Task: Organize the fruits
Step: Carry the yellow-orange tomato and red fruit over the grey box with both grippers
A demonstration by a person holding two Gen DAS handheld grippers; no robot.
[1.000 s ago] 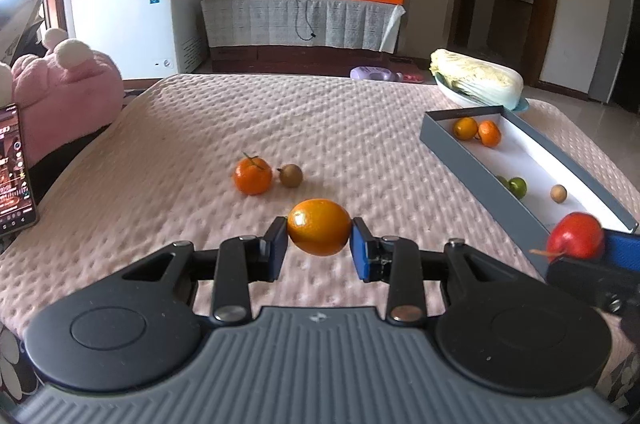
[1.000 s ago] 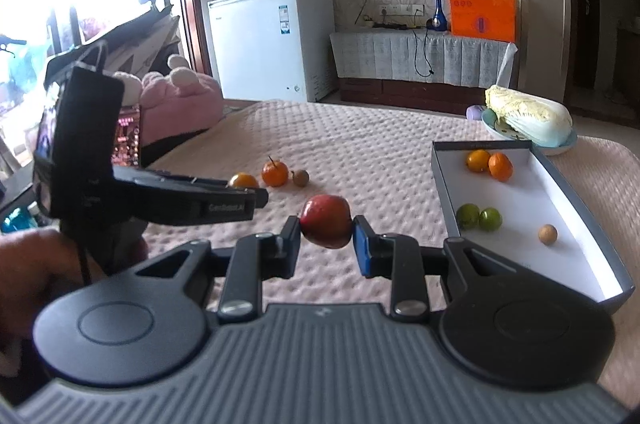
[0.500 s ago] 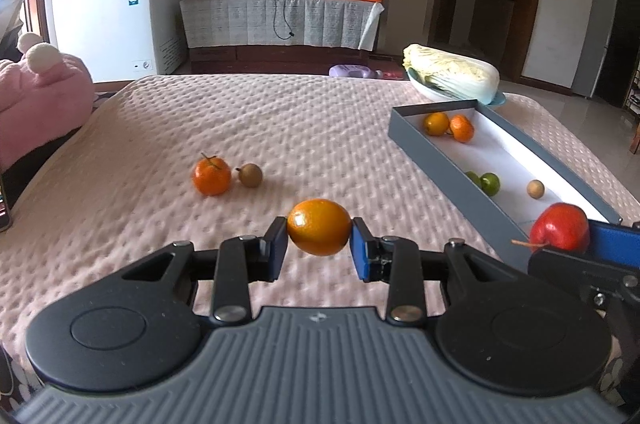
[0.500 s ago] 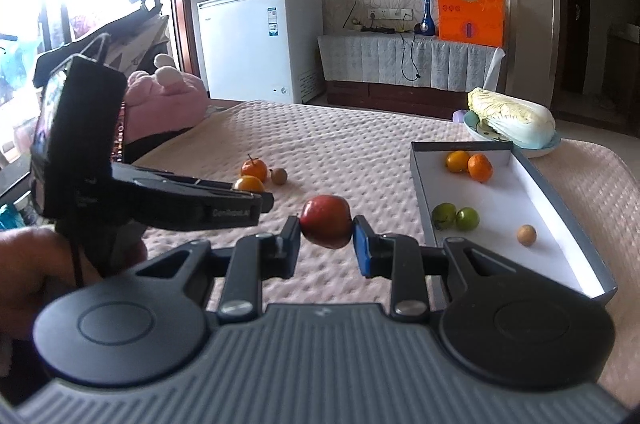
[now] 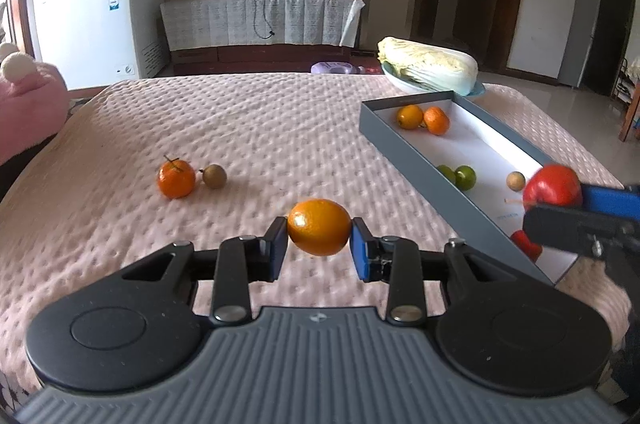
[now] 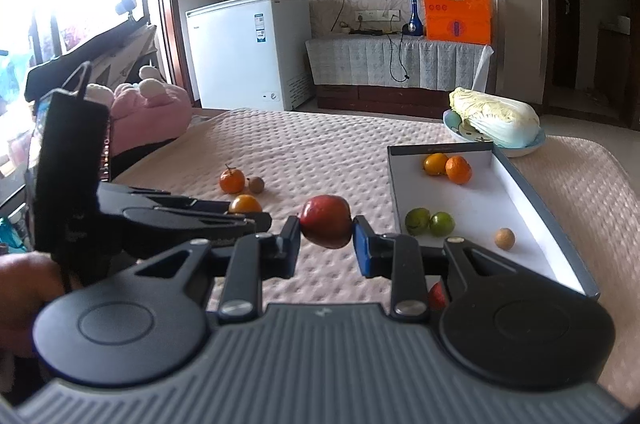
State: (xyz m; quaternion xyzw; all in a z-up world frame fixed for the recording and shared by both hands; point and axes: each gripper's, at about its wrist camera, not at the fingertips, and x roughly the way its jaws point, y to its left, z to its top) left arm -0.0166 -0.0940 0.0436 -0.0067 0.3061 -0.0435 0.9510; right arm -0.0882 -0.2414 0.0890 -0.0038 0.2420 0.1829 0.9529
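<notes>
Over the pink quilt [image 5: 248, 127], left wrist view: your left gripper [image 5: 319, 248] pinches an orange [image 5: 319, 226] between nearly closed pads, clear of the bed. Tangerine [image 5: 176, 178] and a small brown fruit [image 5: 214, 176] lie loose; the grey box [image 5: 404, 147] sits to the right.

Right wrist view: your right gripper [image 6: 326, 242] clamps a red apple [image 6: 326, 226], box [image 6: 536, 191] just beyond. Risk: both tools converge there, so a bump could knock round fruit free and send it rolling.
</notes>
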